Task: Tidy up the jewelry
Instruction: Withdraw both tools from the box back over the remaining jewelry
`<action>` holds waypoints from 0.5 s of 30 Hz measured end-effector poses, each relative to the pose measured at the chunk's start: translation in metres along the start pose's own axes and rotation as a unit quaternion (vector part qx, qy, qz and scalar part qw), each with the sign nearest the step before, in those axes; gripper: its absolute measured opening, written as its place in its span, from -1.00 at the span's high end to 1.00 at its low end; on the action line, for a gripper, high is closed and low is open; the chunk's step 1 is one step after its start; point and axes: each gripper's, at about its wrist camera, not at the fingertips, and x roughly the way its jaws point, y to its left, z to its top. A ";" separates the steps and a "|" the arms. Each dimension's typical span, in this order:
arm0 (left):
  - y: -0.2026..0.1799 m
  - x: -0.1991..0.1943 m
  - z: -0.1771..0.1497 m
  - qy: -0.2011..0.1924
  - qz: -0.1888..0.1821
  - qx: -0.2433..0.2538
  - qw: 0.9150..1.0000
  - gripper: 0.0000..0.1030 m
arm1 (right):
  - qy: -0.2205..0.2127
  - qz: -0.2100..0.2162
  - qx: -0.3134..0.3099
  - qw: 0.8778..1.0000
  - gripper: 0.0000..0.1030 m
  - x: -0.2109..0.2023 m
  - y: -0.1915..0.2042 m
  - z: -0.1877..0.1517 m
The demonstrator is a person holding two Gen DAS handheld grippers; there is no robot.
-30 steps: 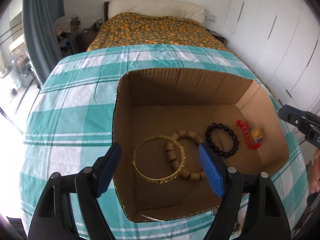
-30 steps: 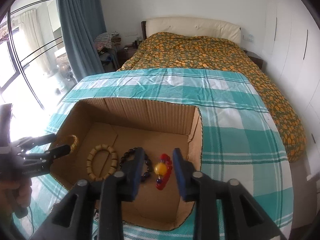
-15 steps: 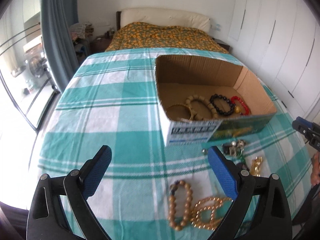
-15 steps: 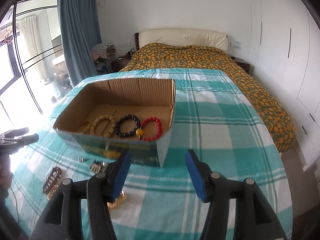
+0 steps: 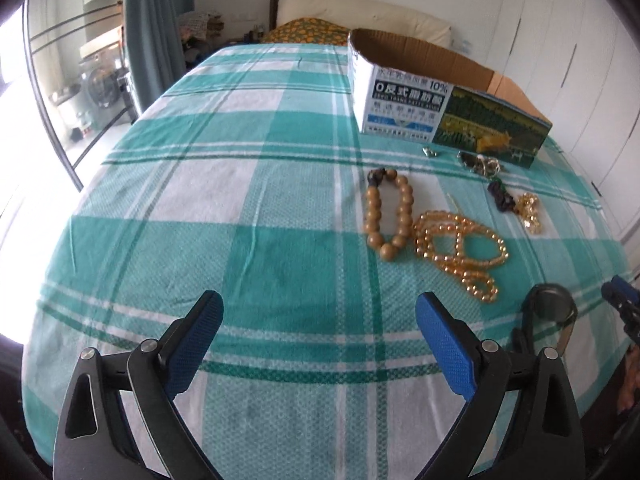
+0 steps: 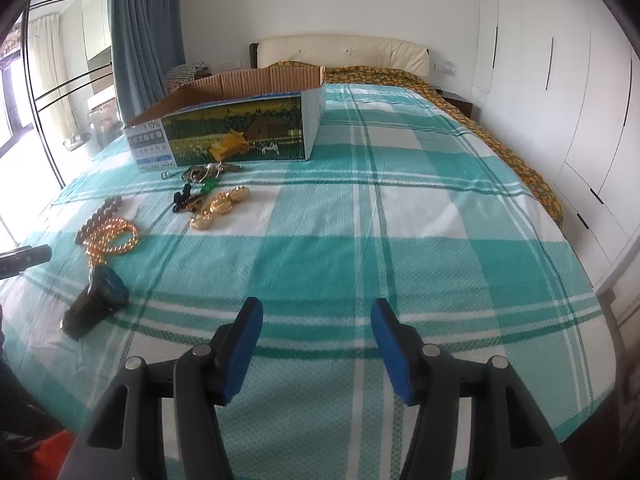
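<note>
A cardboard box [image 5: 452, 100] stands on the green checked cloth at the far side; it also shows in the right wrist view [image 6: 236, 136]. Loose jewelry lies in front of it: a wooden bead bracelet [image 5: 386, 210], a golden bead string [image 5: 460, 250], a gold chain [image 6: 220, 206], dark and green pieces [image 6: 192, 196], silver pieces [image 6: 206, 170] and a dark wristwatch [image 6: 100, 298]. My left gripper [image 5: 318, 340] is open and empty, low over the cloth, left of the jewelry. My right gripper [image 6: 316, 344] is open and empty, right of the watch.
The checked cloth [image 6: 420, 240] covers a table. A bed with an orange patterned cover [image 6: 400, 74] lies behind. White wardrobes [image 6: 560, 100] stand on the right, blue curtains [image 6: 140, 36] and windows on the left.
Both grippers have pulled back from over the box toward the near edge of the table and dropped low. The box's inside is now out of sight; the loose jewelry on the cloth has come into view.
</note>
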 end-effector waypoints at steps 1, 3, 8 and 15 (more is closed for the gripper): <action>-0.001 0.002 -0.003 0.002 0.003 0.003 1.000 -0.89 | 0.002 0.000 0.001 1.000 -0.12 0.000 0.000 -0.002; -0.005 0.007 -0.006 0.006 0.013 0.012 1.000 -0.89 | 0.006 0.005 0.003 1.000 -0.12 0.003 0.000 -0.007; -0.008 0.013 -0.012 0.009 0.027 0.026 0.999 -0.92 | 0.012 0.009 0.000 1.000 -0.12 0.009 0.004 -0.013; -0.009 0.015 -0.013 0.013 0.023 0.030 0.999 -0.99 | 0.006 -0.002 -0.019 1.000 -0.16 0.011 0.011 -0.015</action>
